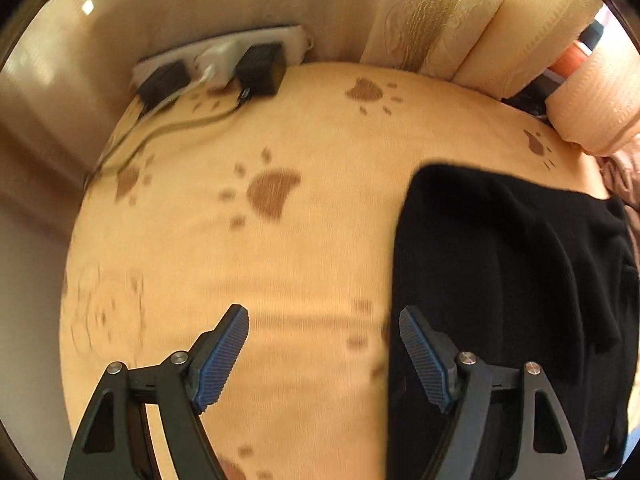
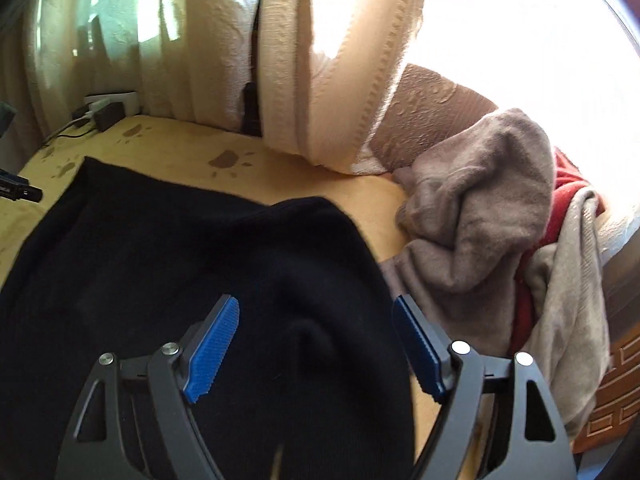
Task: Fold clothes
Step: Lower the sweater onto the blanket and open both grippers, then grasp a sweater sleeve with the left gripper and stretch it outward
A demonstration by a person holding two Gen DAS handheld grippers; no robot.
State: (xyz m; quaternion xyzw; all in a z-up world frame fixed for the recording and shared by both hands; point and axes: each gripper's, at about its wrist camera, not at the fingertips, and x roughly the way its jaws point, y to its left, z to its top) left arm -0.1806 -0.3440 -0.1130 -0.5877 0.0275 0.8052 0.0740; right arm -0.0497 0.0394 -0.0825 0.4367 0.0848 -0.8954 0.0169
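Left gripper (image 1: pixel 324 354) jaws wide, empty, pointing steeply down — black garment (image 1: pixel 500 280) flat on paw-print blanket (image 1: pixel 280 260), at right pad. Right gripper (image 2: pixel 316 346) spread, empty — above same garment (image 2: pixel 180 260), beside grey clothes pile (image 2: pixel 480 216).

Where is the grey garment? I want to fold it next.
In the right wrist view, the grey garment lies heaped at the right, beside the black garment, below the curtain.

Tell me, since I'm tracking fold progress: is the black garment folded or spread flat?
Partly folded. In the right wrist view the black garment has a rounded flap doubled over its upper right, while its left part lies flat on the blanket.
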